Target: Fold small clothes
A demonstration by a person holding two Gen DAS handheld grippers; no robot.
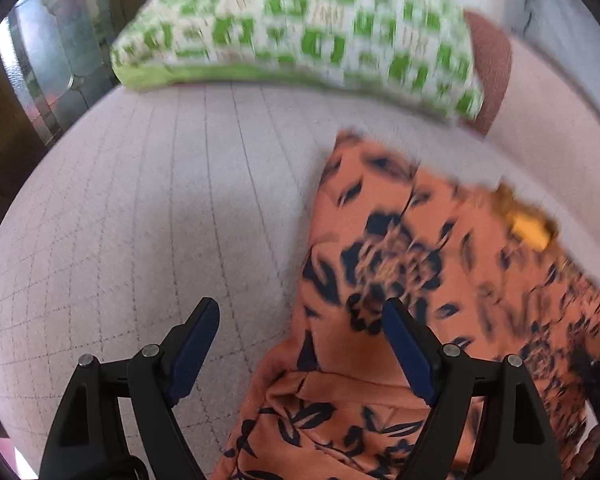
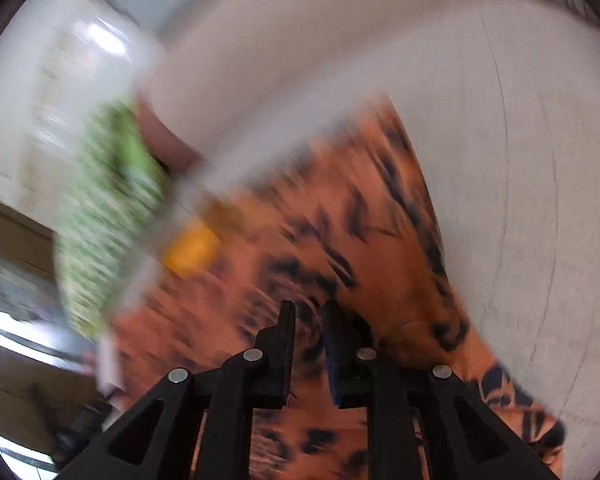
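Observation:
An orange garment with dark flowers (image 1: 400,248) lies spread on a pale quilted surface (image 1: 140,200). A yellow tag (image 1: 532,232) shows at its far edge. My left gripper (image 1: 300,312) hangs open and wide over the garment's left edge, one finger above bare quilt and the other above the cloth, holding nothing. In the blurred right wrist view the garment (image 2: 340,240) fills the middle. My right gripper (image 2: 310,312) hovers over it with its jaws a narrow gap apart, and I see no cloth pinched between them.
A green and white checked pillow (image 1: 300,28) lies at the far side, with a brown cushion (image 1: 492,72) behind its right end. Dark wood and glass panels (image 1: 40,60) stand beyond the quilt's left edge. The pillow (image 2: 100,220) sits left of the garment in the right wrist view.

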